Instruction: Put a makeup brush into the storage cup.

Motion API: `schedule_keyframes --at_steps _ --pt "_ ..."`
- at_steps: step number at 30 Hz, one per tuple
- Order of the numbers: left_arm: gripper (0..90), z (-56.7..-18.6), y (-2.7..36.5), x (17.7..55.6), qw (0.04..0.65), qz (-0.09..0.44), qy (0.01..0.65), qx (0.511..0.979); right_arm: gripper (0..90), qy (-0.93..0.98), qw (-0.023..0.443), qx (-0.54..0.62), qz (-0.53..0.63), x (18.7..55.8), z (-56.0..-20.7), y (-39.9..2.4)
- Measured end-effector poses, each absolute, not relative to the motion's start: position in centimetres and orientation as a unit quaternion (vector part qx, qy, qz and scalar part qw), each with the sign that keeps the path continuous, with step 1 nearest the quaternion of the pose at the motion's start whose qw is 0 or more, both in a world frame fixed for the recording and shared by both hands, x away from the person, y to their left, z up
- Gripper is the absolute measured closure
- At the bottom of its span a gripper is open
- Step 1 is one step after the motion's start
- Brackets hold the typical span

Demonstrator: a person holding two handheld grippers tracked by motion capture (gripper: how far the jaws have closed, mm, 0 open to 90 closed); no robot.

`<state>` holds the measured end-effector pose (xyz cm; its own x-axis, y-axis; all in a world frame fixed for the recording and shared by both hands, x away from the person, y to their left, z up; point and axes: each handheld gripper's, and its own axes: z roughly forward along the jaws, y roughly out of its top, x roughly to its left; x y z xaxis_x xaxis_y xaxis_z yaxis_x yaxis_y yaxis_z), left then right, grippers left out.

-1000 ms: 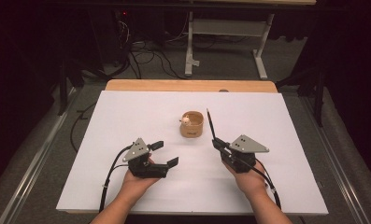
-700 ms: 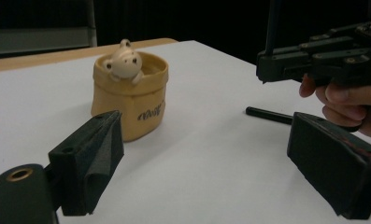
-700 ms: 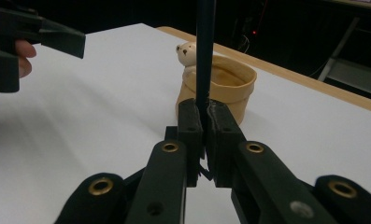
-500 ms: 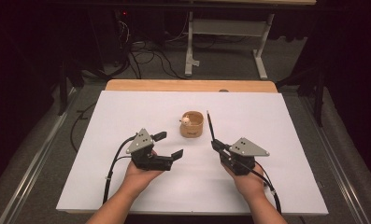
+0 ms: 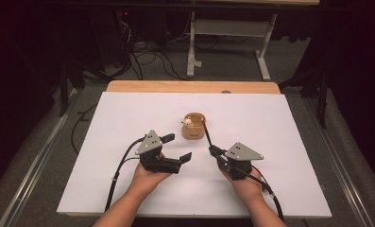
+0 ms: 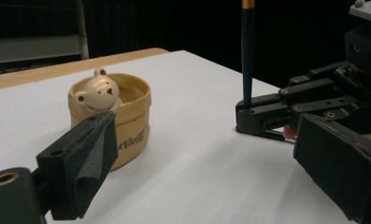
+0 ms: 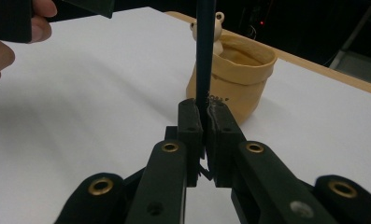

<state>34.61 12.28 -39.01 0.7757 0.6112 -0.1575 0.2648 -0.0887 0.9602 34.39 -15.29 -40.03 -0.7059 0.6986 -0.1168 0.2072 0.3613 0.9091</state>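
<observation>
Hands at the near edge of a white table (image 5: 128, 118) each carry a black two-jaw gripper. Your right gripper (image 7: 204, 112) is clamped on a dark pencil (image 7: 204, 60), holding it upright with its tip pointing up, just to the right of a small tan cup (image 5: 194, 126) that stands mid-table, with a little bear figure (image 6: 98, 91) on its rim. Your left gripper (image 5: 176, 147) sits to the left of the cup, nearer you; its jaws have just been opening and stand wide apart with nothing between them. You appear to be at the step of bringing the pencil to the cup. Next, I judge, you need to lift the pencil over the rim, tilt it down into the cup and release it.
</observation>
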Motion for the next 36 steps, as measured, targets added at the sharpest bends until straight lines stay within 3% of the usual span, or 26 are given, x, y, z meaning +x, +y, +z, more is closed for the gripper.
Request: schedule_keyframes --at_steps 36 --pt "9.6 -38.4 12.5 33.4 0.629 0.139 0.296 0.705 87.5 0.812 0.226 0.241 0.481 32.8 -41.0 -12.4"
